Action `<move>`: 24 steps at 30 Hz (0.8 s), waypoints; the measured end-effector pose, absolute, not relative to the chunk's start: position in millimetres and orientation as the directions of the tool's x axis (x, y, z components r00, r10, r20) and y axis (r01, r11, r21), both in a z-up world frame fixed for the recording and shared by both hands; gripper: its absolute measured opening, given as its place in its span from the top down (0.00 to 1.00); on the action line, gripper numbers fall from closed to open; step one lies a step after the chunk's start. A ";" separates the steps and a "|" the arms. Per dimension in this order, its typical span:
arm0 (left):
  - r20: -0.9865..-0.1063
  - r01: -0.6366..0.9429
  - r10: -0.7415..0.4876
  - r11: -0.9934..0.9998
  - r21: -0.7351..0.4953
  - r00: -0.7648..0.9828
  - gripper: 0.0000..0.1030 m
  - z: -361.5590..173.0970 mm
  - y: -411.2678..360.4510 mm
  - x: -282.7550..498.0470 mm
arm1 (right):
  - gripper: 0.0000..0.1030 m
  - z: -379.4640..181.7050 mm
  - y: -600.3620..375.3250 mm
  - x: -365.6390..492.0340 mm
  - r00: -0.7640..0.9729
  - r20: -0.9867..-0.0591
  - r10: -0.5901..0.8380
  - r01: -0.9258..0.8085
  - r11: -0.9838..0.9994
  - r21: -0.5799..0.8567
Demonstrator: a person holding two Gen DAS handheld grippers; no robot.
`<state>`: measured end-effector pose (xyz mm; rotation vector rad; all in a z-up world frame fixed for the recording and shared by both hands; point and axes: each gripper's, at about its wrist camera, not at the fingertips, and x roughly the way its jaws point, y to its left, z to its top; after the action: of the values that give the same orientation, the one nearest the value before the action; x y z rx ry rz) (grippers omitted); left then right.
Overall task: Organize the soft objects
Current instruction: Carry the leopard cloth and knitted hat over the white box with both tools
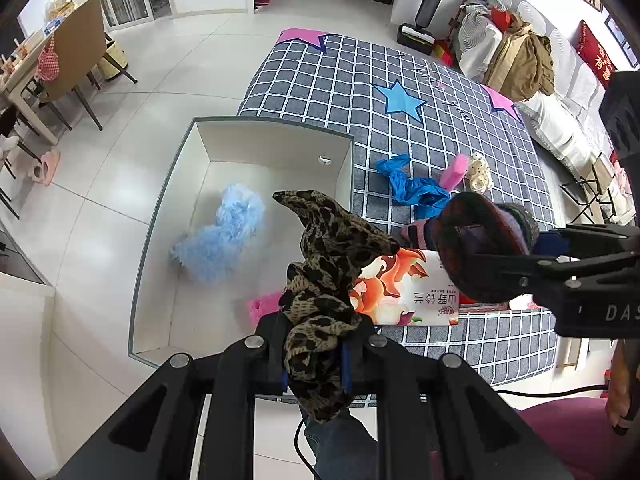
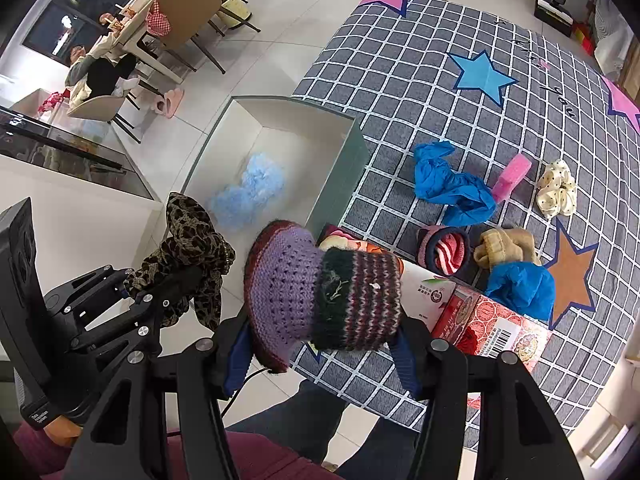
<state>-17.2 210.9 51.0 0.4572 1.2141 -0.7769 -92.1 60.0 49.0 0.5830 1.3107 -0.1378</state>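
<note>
A grey checked rug (image 1: 420, 120) with star patches lies on a white tiled floor (image 1: 168, 92); a dining desk (image 2: 132, 36) with chairs stands behind. A white box (image 1: 168, 216) at the rug edge contains a fluffy blue item (image 1: 224, 240). The left hand-held gripper (image 1: 316, 360) is clamped on a leopard-print scarf (image 1: 328, 264). The right hand-held gripper (image 2: 320, 352) is clamped on a knitted purple hat (image 2: 320, 292). Only the right wrist view shows a beige knit item (image 2: 506, 246), a striped sock (image 2: 446, 248) and a second blue cloth (image 2: 520, 284)

Fluffy cloth (image 1: 224, 236) in box (image 1: 276, 136), rug (image 1: 400, 80) rightward
</note>
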 end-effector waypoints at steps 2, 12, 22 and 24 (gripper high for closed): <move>-0.948 0.741 -0.284 0.665 -0.086 0.145 0.81 51.1 210.9 -17.0 | 0.42 48.0 60.7 -91.9 0.270 -0.936 0.227 0.414 0.850 0.326; -0.950 0.736 -0.280 0.671 -0.089 0.140 0.81 46.4 215.7 -19.9 | 0.42 46.7 60.8 -92.2 0.270 -0.935 0.229 0.415 0.849 0.327; -0.955 0.725 -0.266 0.683 -0.093 0.129 0.81 42.5 215.3 -15.1 | 0.42 40.8 62.4 -88.7 0.255 -0.937 0.238 0.411 0.851 0.328; -0.957 0.723 -0.259 0.686 -0.087 0.131 0.81 43.3 214.4 -12.3 | 0.42 38.5 62.7 -86.4 0.246 -0.938 0.246 0.410 0.850 0.330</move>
<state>-12.3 214.4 43.3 0.4530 1.2479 -0.7486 -86.4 62.7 38.5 0.5872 1.3400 -0.1212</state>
